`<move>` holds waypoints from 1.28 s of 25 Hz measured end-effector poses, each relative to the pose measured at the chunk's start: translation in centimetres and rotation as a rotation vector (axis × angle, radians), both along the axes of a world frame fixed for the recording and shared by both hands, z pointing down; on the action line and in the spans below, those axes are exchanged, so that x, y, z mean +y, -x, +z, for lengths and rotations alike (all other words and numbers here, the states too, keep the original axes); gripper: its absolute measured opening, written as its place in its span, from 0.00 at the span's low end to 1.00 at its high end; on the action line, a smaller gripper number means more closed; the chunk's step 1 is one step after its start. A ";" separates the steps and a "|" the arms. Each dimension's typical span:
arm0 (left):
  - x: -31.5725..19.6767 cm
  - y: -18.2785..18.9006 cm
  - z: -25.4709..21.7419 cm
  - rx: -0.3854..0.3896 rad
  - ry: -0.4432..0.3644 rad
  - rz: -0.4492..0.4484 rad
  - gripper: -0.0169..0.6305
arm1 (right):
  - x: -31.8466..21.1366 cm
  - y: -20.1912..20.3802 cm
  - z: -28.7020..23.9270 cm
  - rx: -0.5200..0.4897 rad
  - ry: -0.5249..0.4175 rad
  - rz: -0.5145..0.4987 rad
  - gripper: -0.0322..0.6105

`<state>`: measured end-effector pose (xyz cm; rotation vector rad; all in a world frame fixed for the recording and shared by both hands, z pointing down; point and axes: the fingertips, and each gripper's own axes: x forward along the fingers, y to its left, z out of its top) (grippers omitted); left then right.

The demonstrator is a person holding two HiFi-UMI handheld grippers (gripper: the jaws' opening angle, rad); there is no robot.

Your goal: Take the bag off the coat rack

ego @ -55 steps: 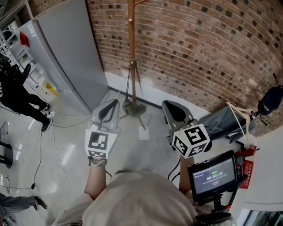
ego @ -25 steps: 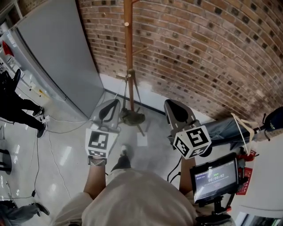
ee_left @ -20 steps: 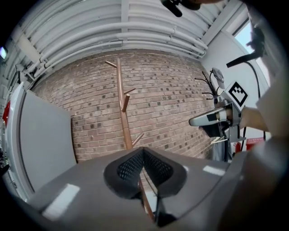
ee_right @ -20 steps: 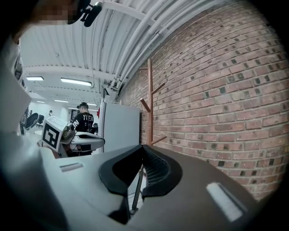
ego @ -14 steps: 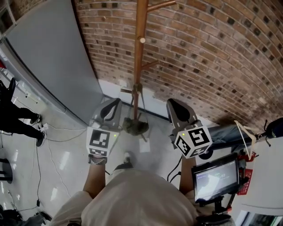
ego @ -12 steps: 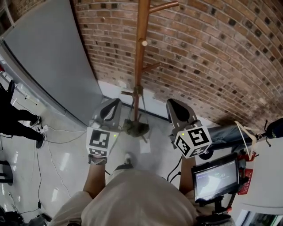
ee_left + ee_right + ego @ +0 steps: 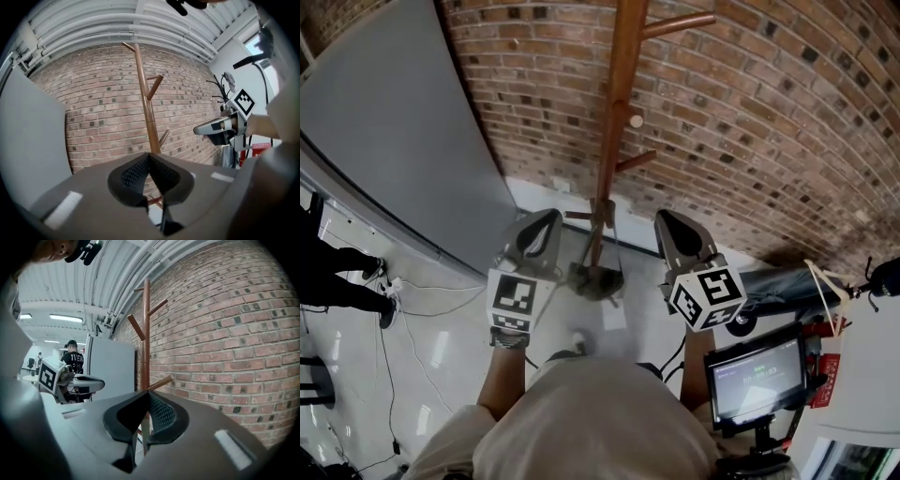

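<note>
A tall brown wooden coat rack (image 7: 614, 122) with angled pegs stands against the brick wall (image 7: 750, 122). It also shows in the left gripper view (image 7: 145, 103) and the right gripper view (image 7: 146, 333). No bag hangs on the pegs I can see. At the pole's foot lies a dark olive lump (image 7: 598, 279) with thin lines running up to a low crossbar; I cannot tell whether it is a bag or the base. My left gripper (image 7: 547, 216) and right gripper (image 7: 662, 216) are held level on either side of the pole, short of it, both shut and empty.
A large grey cabinet (image 7: 384, 122) stands left of the rack. A person in black (image 7: 319, 272) is at the far left, with cables (image 7: 422, 309) on the floor. On the right are a small screen (image 7: 755, 375) and a grey bundle (image 7: 778, 281). A white sheet (image 7: 614, 319) lies near the rack.
Both grippers and the camera have moved closer to the coat rack and wall; the pole now looms larger and higher in view. The jaws have stayed shut.
</note>
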<state>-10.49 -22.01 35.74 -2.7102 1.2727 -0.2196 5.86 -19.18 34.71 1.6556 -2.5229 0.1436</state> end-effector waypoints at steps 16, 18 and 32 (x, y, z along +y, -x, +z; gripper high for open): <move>-2.5 -2.1 2.1 -0.031 0.029 -0.013 0.03 | -3.3 -1.3 2.5 0.054 0.035 -0.053 0.08; -2.2 -2.5 3.2 -0.052 0.054 -0.020 0.05 | -3.6 -1.2 3.2 0.063 0.047 -0.084 0.11; -1.8 -3.7 10.7 -0.113 0.215 -0.067 0.16 | -5.1 1.1 9.3 0.067 0.153 -0.267 0.21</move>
